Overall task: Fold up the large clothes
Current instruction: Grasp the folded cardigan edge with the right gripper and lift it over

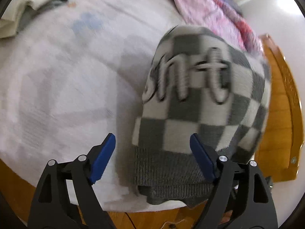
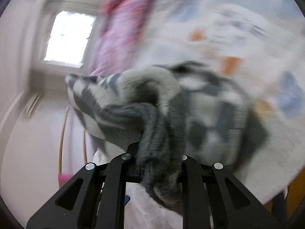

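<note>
A grey-and-white checkered knit sweater [image 1: 202,99] with raised white lettering lies folded on the bed near its foot edge. My left gripper [image 1: 152,156] is open and empty, its blue pads [image 1: 103,158] spread wide just above the sweater's grey ribbed hem [image 1: 171,179]. In the right wrist view my right gripper [image 2: 158,158] is shut on a bunched part of the same sweater [image 2: 152,114], which covers its fingertips. The rest of the sweater [image 2: 215,118] trails onto the bed; this view is blurred.
The bed has a white sheet [image 1: 57,87] with faint coloured patches. A pink patterned blanket [image 1: 209,9] lies at the far side. Beige and grey clothes [image 1: 28,3] are piled at the far left. The wooden bed frame [image 1: 280,114] runs along the right. A window [image 2: 70,38] shows at left.
</note>
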{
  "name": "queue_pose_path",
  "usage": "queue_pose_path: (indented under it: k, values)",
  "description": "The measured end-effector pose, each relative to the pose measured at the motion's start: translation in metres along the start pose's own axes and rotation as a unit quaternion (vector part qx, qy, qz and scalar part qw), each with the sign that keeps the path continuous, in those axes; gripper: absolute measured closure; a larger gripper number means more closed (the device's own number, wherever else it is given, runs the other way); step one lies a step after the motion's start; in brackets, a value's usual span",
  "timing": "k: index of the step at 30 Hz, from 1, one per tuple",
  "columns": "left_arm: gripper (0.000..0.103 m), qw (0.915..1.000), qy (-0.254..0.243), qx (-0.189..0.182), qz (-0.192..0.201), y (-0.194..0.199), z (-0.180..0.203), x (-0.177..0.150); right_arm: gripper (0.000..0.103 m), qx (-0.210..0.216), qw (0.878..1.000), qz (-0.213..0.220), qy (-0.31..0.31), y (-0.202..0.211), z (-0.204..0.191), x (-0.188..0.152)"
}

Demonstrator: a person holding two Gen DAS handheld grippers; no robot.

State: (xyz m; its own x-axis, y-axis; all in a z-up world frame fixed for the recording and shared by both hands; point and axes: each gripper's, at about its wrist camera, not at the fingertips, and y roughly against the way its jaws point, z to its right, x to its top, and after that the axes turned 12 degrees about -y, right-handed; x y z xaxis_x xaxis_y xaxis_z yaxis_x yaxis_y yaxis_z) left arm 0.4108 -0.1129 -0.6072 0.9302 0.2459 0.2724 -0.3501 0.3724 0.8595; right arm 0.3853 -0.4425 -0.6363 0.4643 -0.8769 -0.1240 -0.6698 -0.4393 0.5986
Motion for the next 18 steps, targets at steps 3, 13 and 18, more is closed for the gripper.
queue_pose_path:
  k: [3, 13, 18]
  values:
    - [0.019, 0.9993, -0.010, 0.005, -0.037, -0.032, 0.006, -0.010, 0.087, -0.033, 0.999, -0.004, -0.035, -0.012, 0.031, 0.015]
    - [0.013, 0.9974, -0.024, 0.022, -0.065, -0.077, 0.006, -0.026, 0.077, -0.065, 0.997, -0.043, -0.002, -0.017, 0.032, 0.029]
    - [0.013, 0.9959, -0.025, 0.031, -0.081, -0.073, 0.008, -0.021, 0.060, -0.129, 0.990, -0.044, 0.038, -0.011, 0.015, 0.031]
